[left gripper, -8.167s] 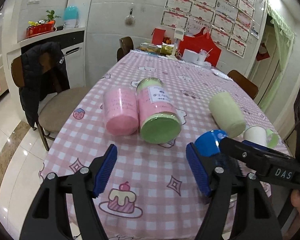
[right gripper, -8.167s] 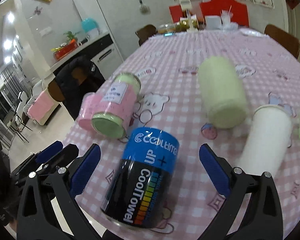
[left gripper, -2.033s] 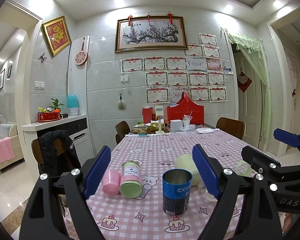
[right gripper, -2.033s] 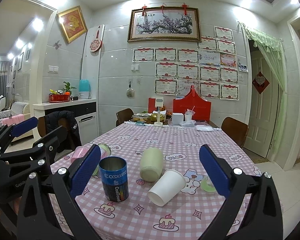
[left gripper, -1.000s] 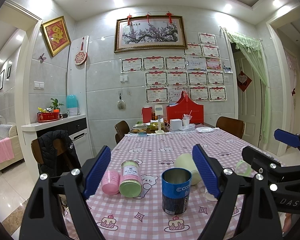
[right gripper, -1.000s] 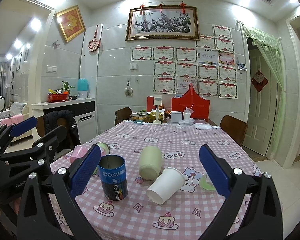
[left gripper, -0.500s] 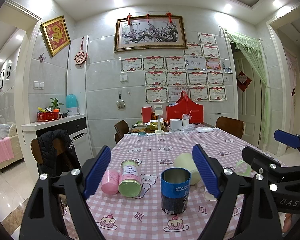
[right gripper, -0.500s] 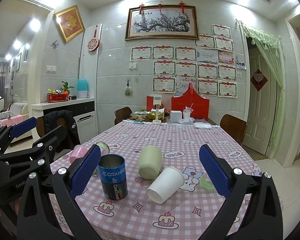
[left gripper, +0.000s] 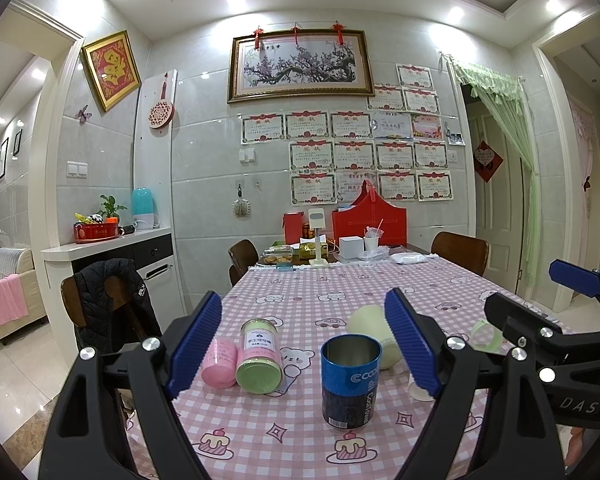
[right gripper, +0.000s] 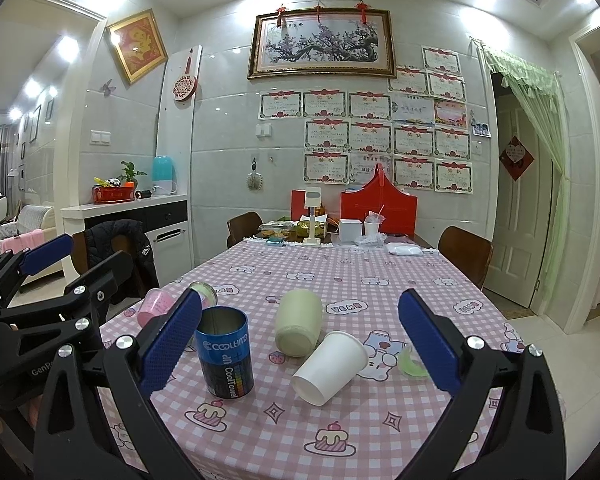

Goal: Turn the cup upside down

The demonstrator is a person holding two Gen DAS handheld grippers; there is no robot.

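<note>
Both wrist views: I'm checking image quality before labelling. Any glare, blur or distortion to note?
Left wrist view: strong fisheye bending of walls and ceiling, ceiling spotlights blown out, glare on the tiles; the blue can is sharp. Right wrist view: same barrel distortion and dark corners; the white paper cup and tablecloth are evenly lit, with soft shadows.

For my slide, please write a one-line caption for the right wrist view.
Open tongs face a blue can standing mouth-up beside a white paper cup lying on the pink checked tablecloth.
</note>
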